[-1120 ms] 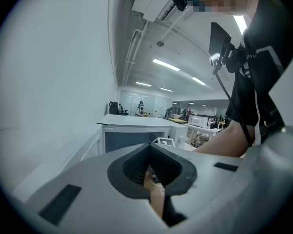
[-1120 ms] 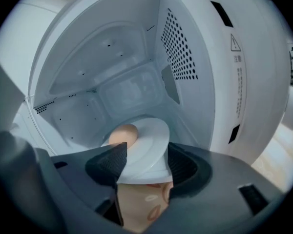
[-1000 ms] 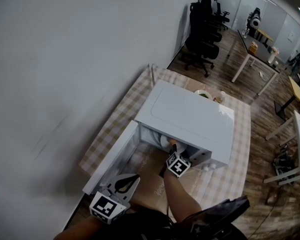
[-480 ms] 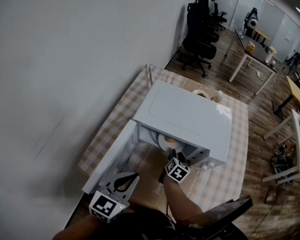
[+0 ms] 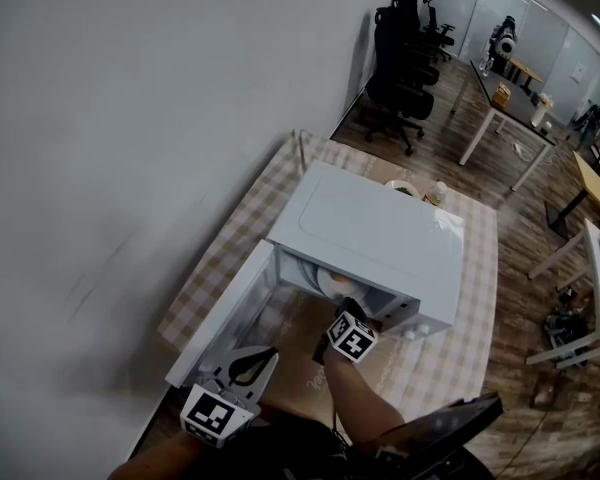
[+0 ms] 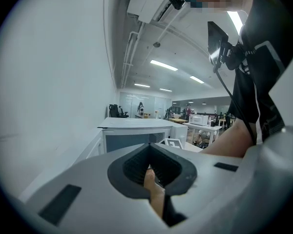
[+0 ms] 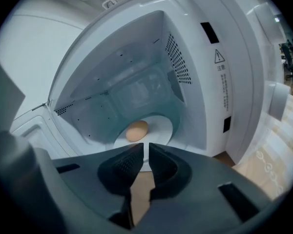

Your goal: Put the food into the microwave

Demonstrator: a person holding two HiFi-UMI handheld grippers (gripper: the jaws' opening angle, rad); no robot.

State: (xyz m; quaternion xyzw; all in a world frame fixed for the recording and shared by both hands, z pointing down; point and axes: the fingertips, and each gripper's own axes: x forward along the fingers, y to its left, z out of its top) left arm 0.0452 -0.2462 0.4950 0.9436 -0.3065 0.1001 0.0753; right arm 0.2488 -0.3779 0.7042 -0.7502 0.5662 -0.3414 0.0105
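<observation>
Seen from your head, the microwave [image 5: 370,233] stands open on a checked cloth [image 5: 220,258], with black chairs [image 5: 405,38] behind. Your left gripper [image 6: 148,147] is pressed together and empty, beside a white wall [image 6: 49,82]. Your right gripper [image 7: 146,147] is closing on nothing, and the food [image 7: 136,130] lies on the plate [image 7: 158,126] inside.

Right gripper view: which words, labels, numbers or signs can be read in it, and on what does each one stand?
"!" inside a warning triangle: on the white front frame of the microwave, right of the open cavity.
Small characters under the triangle: too small to read.
No other words, brands or numbers show.
</observation>
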